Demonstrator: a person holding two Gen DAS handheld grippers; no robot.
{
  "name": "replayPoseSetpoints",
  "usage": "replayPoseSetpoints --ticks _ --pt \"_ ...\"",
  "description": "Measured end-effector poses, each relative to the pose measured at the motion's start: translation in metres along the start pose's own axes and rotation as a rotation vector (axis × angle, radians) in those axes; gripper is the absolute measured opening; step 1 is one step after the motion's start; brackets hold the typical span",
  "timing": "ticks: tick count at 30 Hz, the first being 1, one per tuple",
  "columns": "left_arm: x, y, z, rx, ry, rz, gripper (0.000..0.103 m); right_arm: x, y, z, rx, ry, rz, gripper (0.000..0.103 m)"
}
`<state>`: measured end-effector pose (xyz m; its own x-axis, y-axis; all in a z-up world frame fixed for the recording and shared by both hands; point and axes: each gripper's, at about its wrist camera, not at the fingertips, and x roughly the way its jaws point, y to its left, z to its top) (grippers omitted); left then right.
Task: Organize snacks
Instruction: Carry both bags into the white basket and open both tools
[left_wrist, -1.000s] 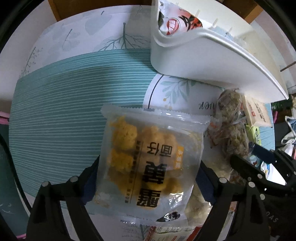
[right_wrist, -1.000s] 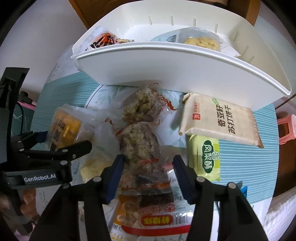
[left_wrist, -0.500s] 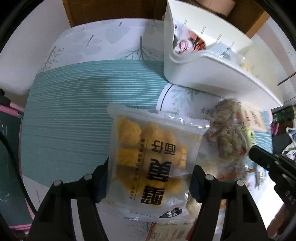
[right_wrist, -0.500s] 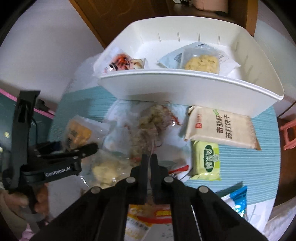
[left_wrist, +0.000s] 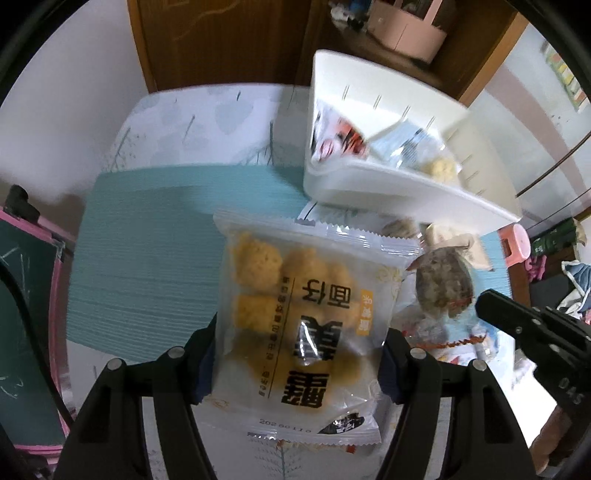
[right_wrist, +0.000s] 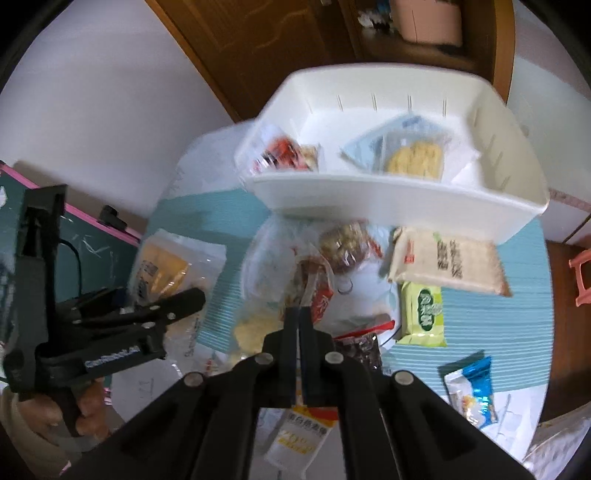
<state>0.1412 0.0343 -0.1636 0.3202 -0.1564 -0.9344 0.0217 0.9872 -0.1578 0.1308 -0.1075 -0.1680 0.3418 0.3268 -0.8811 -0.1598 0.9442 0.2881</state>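
Note:
My left gripper (left_wrist: 295, 354) is shut on a clear packet of yellow puffed snacks (left_wrist: 306, 314) and holds it above the teal mat; it shows at the left of the right wrist view (right_wrist: 162, 266). My right gripper (right_wrist: 299, 314) is shut on the edge of a clear wrapper with a brown clustered snack (right_wrist: 314, 280), lifted above the pile; it also shows in the left wrist view (left_wrist: 443, 284). The white bin (right_wrist: 388, 195) stands behind, holding a red-printed packet (right_wrist: 284, 151) and a pale yellow snack packet (right_wrist: 410, 155).
On the teal mat (right_wrist: 498, 317) lie a beige cracker pack (right_wrist: 447, 262), a green packet (right_wrist: 424, 310), a blue-white packet (right_wrist: 472, 387) and several other wrappers. A pink-framed chalkboard (right_wrist: 92, 240) stands at the left. A wooden door is behind the table.
Both grippers have risen and pulled back from the table. My right gripper closed on the brown snack wrapper and lifted it. The left keeps its hold on the yellow packet.

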Motion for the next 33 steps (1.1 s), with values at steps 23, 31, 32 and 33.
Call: replayPoseSetpoints --ticks 23,31,32,33 --pt "-0.147 -0.089 0.156 0.229 -0.339 -0.038 0.068 -0.190 0.011 0.132 -0.122 -0.437 -0.141 0.001" --pt "-0.107 -0.100 0.193 0.226 -0.279 -0.020 0.069 -0.168 -0.015 0.175 -0.071 -0.431 -0.189 0.001" --pt "-0.100 -0.101 0.195 0.230 -0.270 -0.012 0.069 -0.164 -0.018 0.178 -0.066 -0.425 -0.198 0.001" --pt "-0.094 -0.102 0.197 0.233 -0.262 -0.007 0.069 -0.160 -0.021 0.182 -0.059 -0.418 -0.206 0.001"
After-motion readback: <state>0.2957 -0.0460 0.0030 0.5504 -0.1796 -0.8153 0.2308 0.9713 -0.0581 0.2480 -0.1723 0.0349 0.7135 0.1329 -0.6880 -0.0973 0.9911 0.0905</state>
